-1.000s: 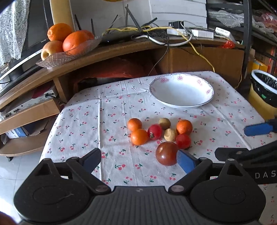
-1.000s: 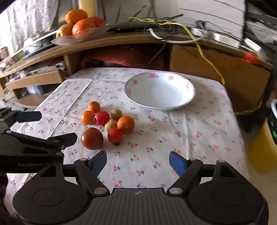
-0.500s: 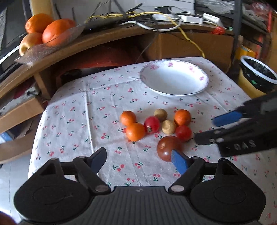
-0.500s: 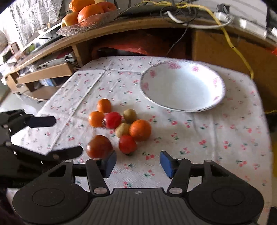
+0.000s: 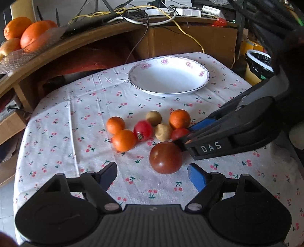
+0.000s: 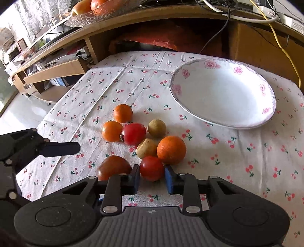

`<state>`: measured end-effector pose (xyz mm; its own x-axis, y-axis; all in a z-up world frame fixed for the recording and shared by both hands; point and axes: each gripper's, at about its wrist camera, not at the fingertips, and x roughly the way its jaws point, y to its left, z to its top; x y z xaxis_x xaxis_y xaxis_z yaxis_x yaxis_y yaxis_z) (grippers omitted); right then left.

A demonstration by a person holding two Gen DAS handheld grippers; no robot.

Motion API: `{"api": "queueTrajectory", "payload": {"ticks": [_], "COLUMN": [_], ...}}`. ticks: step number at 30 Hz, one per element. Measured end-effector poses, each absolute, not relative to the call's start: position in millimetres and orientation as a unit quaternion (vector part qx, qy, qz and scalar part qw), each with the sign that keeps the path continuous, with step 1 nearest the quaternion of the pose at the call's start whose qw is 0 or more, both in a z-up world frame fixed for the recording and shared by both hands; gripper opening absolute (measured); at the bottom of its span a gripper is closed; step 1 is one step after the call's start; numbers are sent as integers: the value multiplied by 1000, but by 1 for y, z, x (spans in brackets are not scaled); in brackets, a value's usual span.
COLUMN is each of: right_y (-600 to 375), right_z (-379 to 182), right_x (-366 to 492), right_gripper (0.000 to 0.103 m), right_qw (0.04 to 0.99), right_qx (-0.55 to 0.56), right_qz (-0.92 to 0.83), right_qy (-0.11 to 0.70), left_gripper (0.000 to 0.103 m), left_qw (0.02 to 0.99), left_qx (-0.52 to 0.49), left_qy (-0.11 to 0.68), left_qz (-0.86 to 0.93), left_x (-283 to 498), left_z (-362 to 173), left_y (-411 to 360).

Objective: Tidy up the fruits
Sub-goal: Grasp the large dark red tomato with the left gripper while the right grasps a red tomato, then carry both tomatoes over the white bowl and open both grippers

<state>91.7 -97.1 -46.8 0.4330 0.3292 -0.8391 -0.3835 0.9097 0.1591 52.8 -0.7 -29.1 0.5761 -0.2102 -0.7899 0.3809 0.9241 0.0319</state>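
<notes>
A lived-in home: cherry-print cloth-covered table (image 5: 62,121), curved wooden shelf (image 5: 76,40) with tangled cables (image 5: 144,15), glass fruit dish (image 6: 89,17).

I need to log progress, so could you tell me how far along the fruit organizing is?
Nothing is done yet: the floral plate holds no fruit, and all eight pieces sit clustered on the tablecloth. In hand: the right gripper brackets the small red tomato, jaws narrowed, contact unclear. The left gripper is open near the large dark tomato. Every piece remains to be moved.
</notes>
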Motion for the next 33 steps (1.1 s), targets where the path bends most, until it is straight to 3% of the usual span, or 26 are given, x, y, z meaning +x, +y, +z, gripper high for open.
{"api": "queueTrajectory", "payload": {"ticks": [10, 19, 22, 33], "right_y": [-111, -120, -121, -134], "right_z": [-44, -42, -42, -25], "right_x": [83, 79, 79, 75], "right_gripper": [22, 22, 22, 22], "right_qw": [844, 845, 845, 853], "right_qx": [-42, -39, -45, -43], "right_qz": [213, 204, 201, 198], "right_qy": [491, 493, 494, 481], "left_gripper": [58, 56, 50, 48], "left_qw": [873, 879, 880, 877], "left_qx": [82, 85, 79, 87], "left_qy": [441, 434, 435, 455], "left_qz": [-190, -177, -175, -131], "left_x": [63, 71, 69, 65], "left_z": [-41, -46, -45, -26], "left_y": [-10, -17, -16, -18]}}
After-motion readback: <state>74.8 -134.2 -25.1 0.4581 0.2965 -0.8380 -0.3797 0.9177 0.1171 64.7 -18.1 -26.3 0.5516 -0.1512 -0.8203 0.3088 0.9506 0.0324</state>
